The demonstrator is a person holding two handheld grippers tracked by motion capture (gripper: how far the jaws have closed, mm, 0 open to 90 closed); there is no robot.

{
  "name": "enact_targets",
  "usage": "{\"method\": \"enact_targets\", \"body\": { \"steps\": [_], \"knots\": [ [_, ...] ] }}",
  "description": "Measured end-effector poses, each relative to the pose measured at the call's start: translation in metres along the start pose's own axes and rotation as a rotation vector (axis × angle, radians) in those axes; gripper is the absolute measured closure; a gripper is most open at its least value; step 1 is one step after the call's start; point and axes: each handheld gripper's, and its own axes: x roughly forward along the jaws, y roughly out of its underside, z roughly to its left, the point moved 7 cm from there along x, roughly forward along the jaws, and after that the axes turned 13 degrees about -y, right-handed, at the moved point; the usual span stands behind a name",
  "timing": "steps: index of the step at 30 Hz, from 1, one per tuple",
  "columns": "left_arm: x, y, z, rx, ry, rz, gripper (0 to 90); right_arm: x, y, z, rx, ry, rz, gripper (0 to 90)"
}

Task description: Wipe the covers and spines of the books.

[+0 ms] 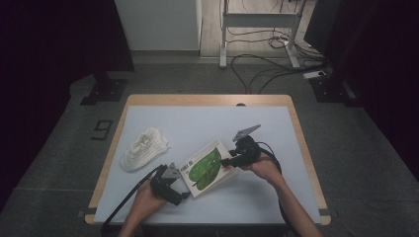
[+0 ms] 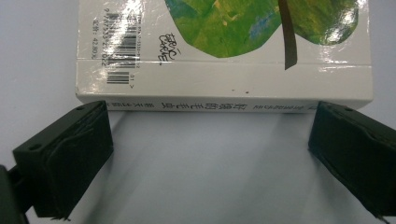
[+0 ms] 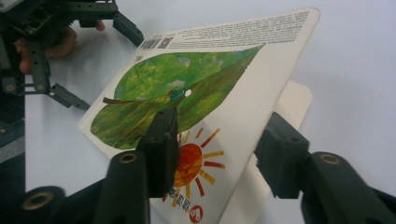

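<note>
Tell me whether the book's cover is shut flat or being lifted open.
Lifted open. In the right gripper view the book has its cover raised clear of the page below, with the right gripper astride its edge.

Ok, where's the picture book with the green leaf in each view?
High view: the book lies at centre, between the two grippers.
Left gripper view: across the top, spine edge facing the open jaws.
Right gripper view: centre, front cover lifted off the pages.
Shared landmark: the green leaf on its cover.
</note>
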Motion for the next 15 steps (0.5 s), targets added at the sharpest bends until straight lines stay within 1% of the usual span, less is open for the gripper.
{"method": "enact_targets", "body": {
  "steps": [3, 8, 12, 14, 15],
  "knots": [
    [-0.001, 0.0, 0.0, -0.011, -0.009, 0.005, 0.0, -0.002, 0.0, 0.001, -0.005, -0.006, 0.002, 56.2],
    [-0.002, 0.0, 0.0, -0.017, -0.008, 0.013, 0.0, -0.005, 0.004, 0.001, -0.009, -0.015, -0.004, 60.0],
    [-0.004, 0.0, 0.002, -0.032, 0.007, 0.025, 0.0, -0.006, 0.009, 0.001, -0.017, -0.007, -0.002, 62.6],
    [-0.004, 0.0, 0.003, -0.038, 0.016, 0.029, 0.2, -0.007, 0.011, 0.001, -0.018, -0.011, -0.009, 63.7],
    [-0.005, -0.001, 0.002, -0.05, 0.021, 0.026, 0.3, -0.007, 0.012, 0.001, -0.024, -0.009, -0.011, 64.3]
  ]
}}
